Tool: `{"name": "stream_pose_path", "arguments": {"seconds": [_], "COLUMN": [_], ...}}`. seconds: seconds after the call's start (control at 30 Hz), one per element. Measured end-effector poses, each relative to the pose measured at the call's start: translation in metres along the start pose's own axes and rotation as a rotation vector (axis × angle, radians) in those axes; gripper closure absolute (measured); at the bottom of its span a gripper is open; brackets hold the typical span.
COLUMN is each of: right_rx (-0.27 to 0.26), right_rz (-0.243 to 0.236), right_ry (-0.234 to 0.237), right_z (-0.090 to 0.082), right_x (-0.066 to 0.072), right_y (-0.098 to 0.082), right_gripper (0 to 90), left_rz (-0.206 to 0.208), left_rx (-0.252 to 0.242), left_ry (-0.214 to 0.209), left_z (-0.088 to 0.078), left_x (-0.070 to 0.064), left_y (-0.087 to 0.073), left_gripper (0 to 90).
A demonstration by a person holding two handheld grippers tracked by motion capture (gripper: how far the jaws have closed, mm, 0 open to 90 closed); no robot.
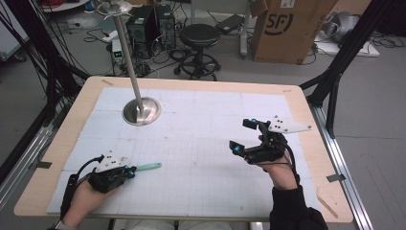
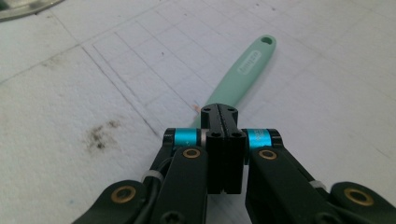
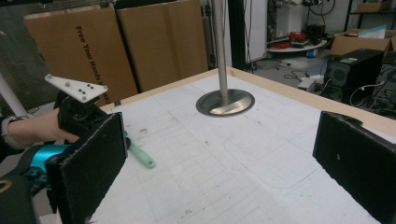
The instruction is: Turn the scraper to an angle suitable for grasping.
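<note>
Jaws first: on my left gripper (image 2: 223,112) the two black jaws are pressed together over the near end of the mint-green handle (image 2: 243,70), pinching it where it lies on the white mat (image 1: 201,158); on my right gripper (image 1: 244,136) they stand spread wide, nothing between them. I count two grippers, one handle, and one steel stand (image 1: 140,110) with a round dished base and a thin upright pole. The handle looks like smooth plastic, flat and rounded, with a hanging hole at its far tip and lettering too small for me to read. Its working end is hidden under the left jaws, so I cannot tell what tool it is. The mat is scuffed, gridded with faint lines. The right jaws' pads (image 3: 93,163) look coarse and foam-like. The pole's top is cut off in the right gripper view.
</note>
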State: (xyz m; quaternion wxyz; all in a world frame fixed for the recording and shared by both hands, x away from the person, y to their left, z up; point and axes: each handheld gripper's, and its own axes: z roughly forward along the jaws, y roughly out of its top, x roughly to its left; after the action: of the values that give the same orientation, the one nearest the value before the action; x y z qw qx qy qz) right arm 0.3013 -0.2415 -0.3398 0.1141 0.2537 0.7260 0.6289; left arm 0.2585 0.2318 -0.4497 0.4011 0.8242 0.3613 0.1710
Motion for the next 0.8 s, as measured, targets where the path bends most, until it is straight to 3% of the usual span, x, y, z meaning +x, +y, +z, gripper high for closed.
{"name": "stream_pose_path", "arguments": {"seconds": [0.2, 0.4, 0.6, 0.8], "right_rx": [0.001, 0.002, -0.009, -0.008], "right_rz": [-0.004, 0.0, 0.001, 0.004], "right_ry": [-0.008, -0.008, -0.012, -0.013], "right_z": [-0.003, -0.004, -0.008, -0.008], "right_x": [-0.001, -0.001, -0.001, -0.003], "right_y": [-0.002, -0.002, -0.002, -0.002], "right_gripper": [1.8, 1.8, 1.8, 1.8], "left_rz": [-0.027, -0.04, -0.079, -0.089], "left_rx": [-0.017, -0.026, -0.108, -0.127], "left_ry": [0.005, -0.011, -0.035, -0.05], "left_z": [0.011, 0.01, -0.011, -0.028], "left_x": [0.012, 0.015, 0.027, 0.038], "left_y": [0.007, 0.007, 0.011, 0.004], "left_gripper": [89.8, 89.7, 89.0, 71.2]}}
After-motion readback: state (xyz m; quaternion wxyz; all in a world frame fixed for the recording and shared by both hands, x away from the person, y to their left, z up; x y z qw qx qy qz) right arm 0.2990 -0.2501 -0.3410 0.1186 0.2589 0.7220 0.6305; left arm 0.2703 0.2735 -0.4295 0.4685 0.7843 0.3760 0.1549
